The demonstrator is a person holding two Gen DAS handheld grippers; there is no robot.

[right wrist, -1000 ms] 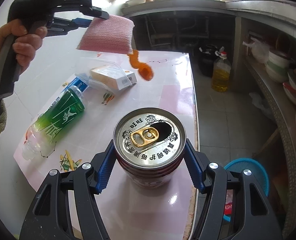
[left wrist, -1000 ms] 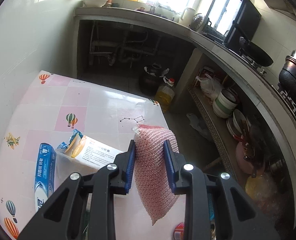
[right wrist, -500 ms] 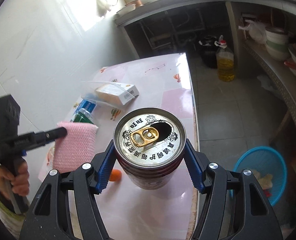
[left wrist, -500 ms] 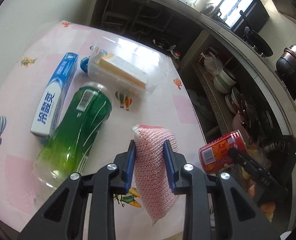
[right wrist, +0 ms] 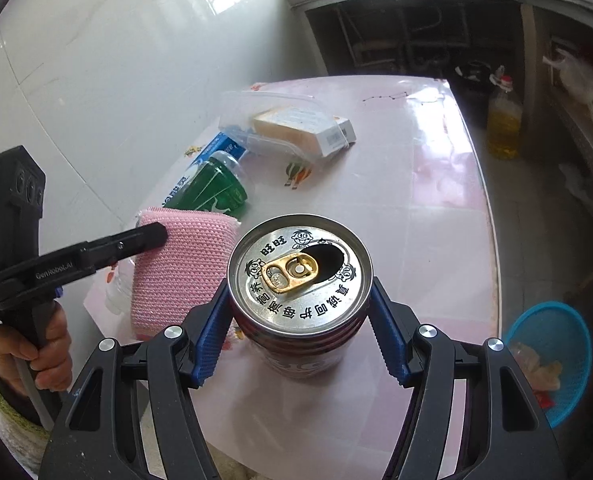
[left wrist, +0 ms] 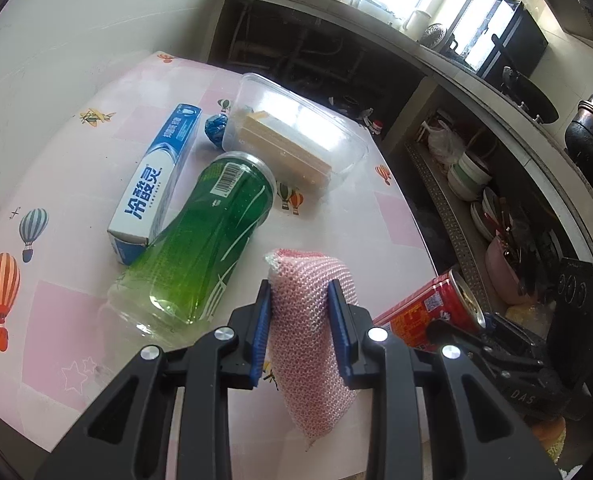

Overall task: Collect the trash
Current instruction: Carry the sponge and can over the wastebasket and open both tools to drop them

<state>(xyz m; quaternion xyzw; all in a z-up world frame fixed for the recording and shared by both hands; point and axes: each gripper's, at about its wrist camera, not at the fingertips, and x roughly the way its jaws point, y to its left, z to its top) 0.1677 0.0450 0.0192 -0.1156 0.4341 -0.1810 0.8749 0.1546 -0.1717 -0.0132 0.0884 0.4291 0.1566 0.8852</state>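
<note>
The left gripper [left wrist: 301,312] is pinching a pink sponge [left wrist: 310,344] above the tabletop [left wrist: 76,320] near its front edge, while the right gripper [right wrist: 301,328] is clamping an opened red can [right wrist: 300,276] (tab up) beside it.

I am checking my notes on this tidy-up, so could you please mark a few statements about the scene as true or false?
1. The left hand-held gripper holds a pink mesh scouring sponge. True.
2. The red drink can with a silver top in the right hand-held gripper is unopened. False: its tab is pushed in and the mouth is open.
3. The green plastic bottle stands upright. False: it lies on its side on the pink table.
4. A blue mesh basket sits on the floor beside the table. True.
</note>
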